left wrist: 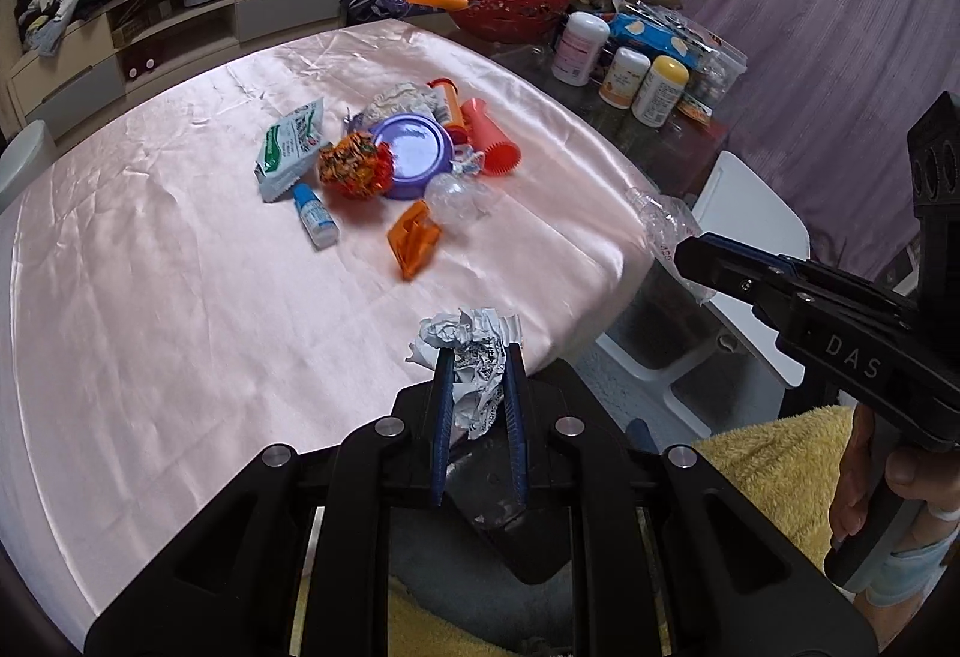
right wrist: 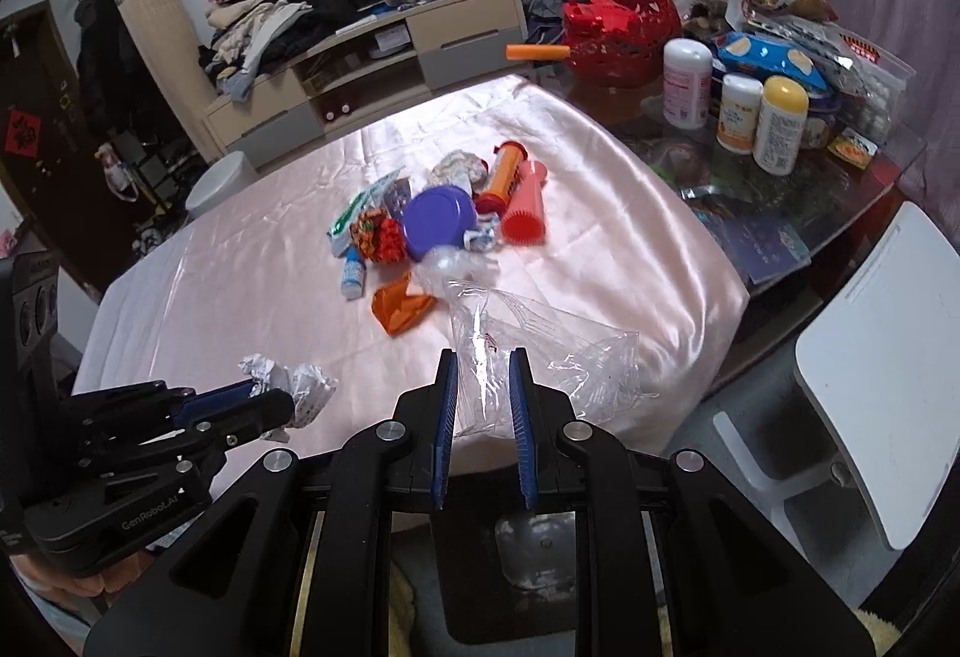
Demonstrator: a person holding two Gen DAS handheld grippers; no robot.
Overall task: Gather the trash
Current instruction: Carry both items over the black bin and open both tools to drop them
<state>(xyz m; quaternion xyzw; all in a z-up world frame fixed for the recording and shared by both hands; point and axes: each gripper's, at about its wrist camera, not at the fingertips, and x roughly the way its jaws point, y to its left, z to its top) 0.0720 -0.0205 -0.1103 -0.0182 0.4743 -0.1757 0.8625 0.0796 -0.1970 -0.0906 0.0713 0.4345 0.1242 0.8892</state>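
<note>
My left gripper (left wrist: pixel 478 354) is shut on a crumpled white paper wad (left wrist: pixel 465 336), held over the near edge of the pink satin tablecloth (left wrist: pixel 180 267). The same paper wad (right wrist: pixel 303 387) and left gripper (right wrist: pixel 282 402) show at the lower left of the right wrist view. My right gripper (right wrist: pixel 483 360) is shut on a clear plastic bag (right wrist: pixel 540 351) that hangs out to the right; in the left wrist view the right gripper (left wrist: pixel 690 252) holds the bag (left wrist: pixel 666 222) beyond the table's right edge. A trash pile (left wrist: pixel 396 159) lies mid-table: purple lid (right wrist: pixel 435 222), orange pieces, small bottle, wrappers.
Red basket (left wrist: pixel 516 0), bottles (left wrist: pixel 636 75) and snack packs crowd a glass table at the back right. A white chair (right wrist: pixel 876 357) stands right of the table, a white stool (right wrist: pixel 219 183) at the far left. A TV cabinet (right wrist: pixel 372 57) lines the back wall. Yellow fleece (left wrist: pixel 774 471) lies below.
</note>
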